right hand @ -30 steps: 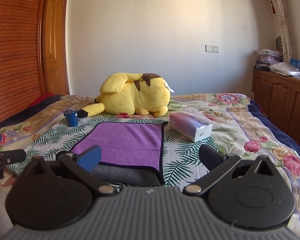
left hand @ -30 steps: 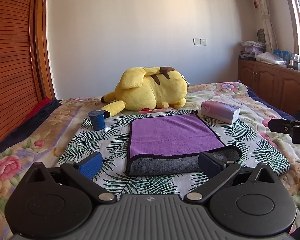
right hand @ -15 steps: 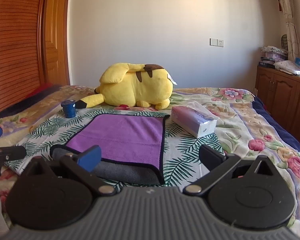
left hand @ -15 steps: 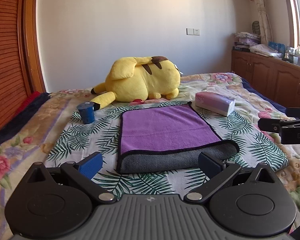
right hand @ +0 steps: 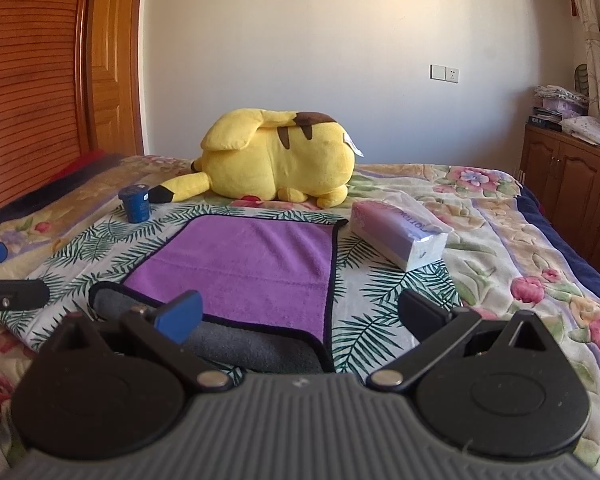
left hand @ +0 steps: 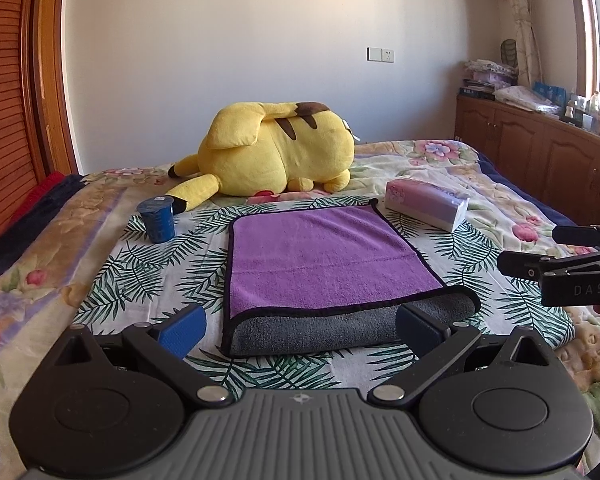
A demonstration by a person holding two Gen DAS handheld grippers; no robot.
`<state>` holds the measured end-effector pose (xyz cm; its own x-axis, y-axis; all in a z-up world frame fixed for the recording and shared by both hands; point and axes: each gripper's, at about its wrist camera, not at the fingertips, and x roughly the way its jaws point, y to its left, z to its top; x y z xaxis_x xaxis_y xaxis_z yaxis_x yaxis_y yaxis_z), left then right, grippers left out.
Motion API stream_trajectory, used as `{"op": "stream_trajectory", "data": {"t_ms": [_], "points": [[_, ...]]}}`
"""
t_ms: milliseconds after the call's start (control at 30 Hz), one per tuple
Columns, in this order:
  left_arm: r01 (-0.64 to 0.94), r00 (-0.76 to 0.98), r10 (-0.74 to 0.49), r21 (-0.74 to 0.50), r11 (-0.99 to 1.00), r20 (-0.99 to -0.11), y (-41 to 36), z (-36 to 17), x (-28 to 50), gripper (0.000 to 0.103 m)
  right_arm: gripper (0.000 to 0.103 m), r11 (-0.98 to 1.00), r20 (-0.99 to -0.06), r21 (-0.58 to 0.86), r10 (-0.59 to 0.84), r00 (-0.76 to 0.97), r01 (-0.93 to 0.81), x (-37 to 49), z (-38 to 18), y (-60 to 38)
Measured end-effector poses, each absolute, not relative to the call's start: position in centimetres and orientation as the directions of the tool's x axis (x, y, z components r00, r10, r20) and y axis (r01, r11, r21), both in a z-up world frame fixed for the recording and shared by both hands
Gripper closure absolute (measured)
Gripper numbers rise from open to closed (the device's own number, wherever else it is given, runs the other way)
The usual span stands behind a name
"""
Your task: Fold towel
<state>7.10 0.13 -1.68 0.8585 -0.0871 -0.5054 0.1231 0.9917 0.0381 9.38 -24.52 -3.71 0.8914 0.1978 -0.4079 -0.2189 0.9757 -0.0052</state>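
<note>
From the left wrist camera I see the towel (left hand: 324, 264) lying flat on the bed (left hand: 100, 280), purple face up, with a grey layer showing along its near edge where it is folded. Its long axis runs away from me toward the yellow plush toy (left hand: 276, 152), and the folded edge faces my left gripper (left hand: 300, 330). That gripper stands wide, holding nothing, its 2 fingers either side of the near edge without touching it. A blue cup (left hand: 156, 220) sits left of the towel, a tissue pack (left hand: 426, 208) to its right. The right gripper (left hand: 540, 252) shows at the right margin, apart from the towel.

From the right wrist camera the towel (right hand: 244, 268) lies ahead and to the left, its near right corner between my fingers. The right gripper (right hand: 298, 312) is spread wide and empty. The tissue pack (right hand: 396, 240) lies just right of the towel.
</note>
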Motion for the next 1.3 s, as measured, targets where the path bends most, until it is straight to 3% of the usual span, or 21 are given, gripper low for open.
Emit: {"op": "stream_trajectory", "data": {"t_ms": [233, 567, 767, 833, 1167, 1300], "points": [[0.137, 0.835, -0.094, 0.039, 0.99, -0.542, 0.6, -2.4, 9.1, 0.019, 0.0, 0.972, -0.428, -0.009, 0.208, 0.88, -0.234, 11.4, -4.3, -24.1], [0.144, 0.8, -0.086, 0.051, 0.988, -0.593, 1.7, -4.3, 12.5, 0.03, 0.0, 0.962, -0.472, -0.01, 0.236, 0.849, -0.273, 14.0, -5.5, -23.7], [0.137, 0.789, -0.077, 0.052, 0.989, -0.61, 2.6, -5.1, 14.3, 0.04, 0.001, 0.96, -0.504, -0.001, 0.242, 0.829, -0.28, 15.5, -6.2, -23.7], [0.136, 0.784, -0.078, 0.049, 0.989, -0.616, 3.0, -5.3, 14.8, 0.042, 0.009, 0.959, -0.519, 0.005, 0.246, 0.819, -0.285, 15.9, -6.5, -23.8], [0.127, 0.764, -0.07, 0.043, 0.991, -0.641, 4.1, -6.5, 17.3, 0.056, 0.015, 0.954, -0.593, 0.023, 0.255, 0.764, -0.3, 18.1, -8.0, -24.2], [0.124, 0.747, -0.075, 0.027, 0.992, -0.661, 4.8, -7.2, 18.0, 0.068, 0.017, 0.951, -0.613, 0.027, 0.26, 0.747, -0.308, 18.6, -8.5, -24.3]]}}
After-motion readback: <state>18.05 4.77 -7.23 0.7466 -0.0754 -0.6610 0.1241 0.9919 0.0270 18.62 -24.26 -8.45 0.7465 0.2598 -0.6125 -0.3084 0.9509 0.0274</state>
